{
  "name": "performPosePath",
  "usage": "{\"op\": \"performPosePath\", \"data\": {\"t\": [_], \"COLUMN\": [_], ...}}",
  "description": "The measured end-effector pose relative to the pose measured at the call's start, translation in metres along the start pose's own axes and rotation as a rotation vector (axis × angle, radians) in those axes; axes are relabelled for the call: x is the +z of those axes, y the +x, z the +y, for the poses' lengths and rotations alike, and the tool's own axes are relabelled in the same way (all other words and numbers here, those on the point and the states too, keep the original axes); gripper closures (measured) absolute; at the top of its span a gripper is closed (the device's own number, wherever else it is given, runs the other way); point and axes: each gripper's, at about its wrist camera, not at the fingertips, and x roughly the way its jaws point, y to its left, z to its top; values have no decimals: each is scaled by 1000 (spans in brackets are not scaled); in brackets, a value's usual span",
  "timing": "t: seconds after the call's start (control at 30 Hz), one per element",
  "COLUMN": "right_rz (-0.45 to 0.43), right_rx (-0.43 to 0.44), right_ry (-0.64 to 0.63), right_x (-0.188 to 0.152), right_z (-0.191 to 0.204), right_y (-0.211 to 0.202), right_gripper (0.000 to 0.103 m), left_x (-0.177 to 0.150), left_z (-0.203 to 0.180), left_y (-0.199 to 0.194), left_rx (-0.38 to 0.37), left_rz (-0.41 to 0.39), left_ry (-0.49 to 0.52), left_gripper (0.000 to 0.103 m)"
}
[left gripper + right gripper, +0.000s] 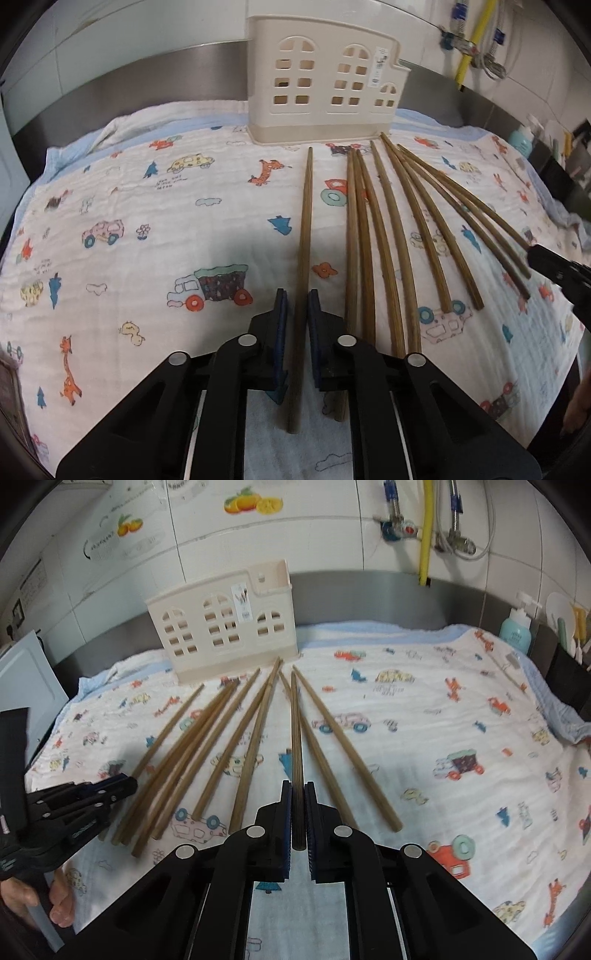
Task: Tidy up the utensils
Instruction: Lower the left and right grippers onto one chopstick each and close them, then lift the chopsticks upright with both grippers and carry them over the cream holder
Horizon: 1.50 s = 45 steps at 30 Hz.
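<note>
Left wrist view: left hand-held gripper (295,306) low over a printed cloth (147,206), fingers slightly apart with one wooden chopstick (303,258) running between them; contact with the pads not clear, chopstick flat on the cloth. To its right, fan of further chopsticks (391,240), tips toward a cream house-shaped utensil holder (325,74) upright at the far edge of the cloth, steel backsplash (147,81) behind. Tip of the right hand-held gripper at the right edge, by the outermost chopsticks. Right wrist view: right hand-held gripper (298,794) closed tight on one darker chopstick (295,738), end of the stick just behind the pads, its length pointing toward the holder (221,627). Remaining chopsticks (207,746) spread on the cloth (443,709) either side. Left hand-held gripper (110,788) at the left, near the leftmost sticks. Tiled wall with fruit stickers (255,502), yellow pipe (426,528), teal bottle (515,631) at the right
</note>
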Motion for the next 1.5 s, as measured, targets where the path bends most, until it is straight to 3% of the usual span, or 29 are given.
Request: {"op": "performPosePath", "data": {"t": [0.23,0.4,0.7,0.97,1.23,1.5], "right_rz": [-78,-115,-179,-190,-180,-202], "right_rx": [5,16,52,113,187,197], "right_ry": [-7,-24,-68,-98,-161,-223], "right_x": [13,23,50,79,132,205], "right_z": [-4,-6,-4,-2,3,6], "right_y": [-30,-44,-65,-71,-77,-97], "right_gripper": [96,96,96,96,96,96], "left_x": [3,5,18,37,71,106], "left_z": [7,10,7,7,5,5], "left_y": [-1,-13,-52,-74,-94,-102], "left_rx": [-36,-77,-102,-117,-124,-124], "left_rz": [-1,-45,-167,-215,-243,-247], "left_ry": [-56,-73,-45,-7,55,97], "left_gripper": [98,98,98,98,98,98]}}
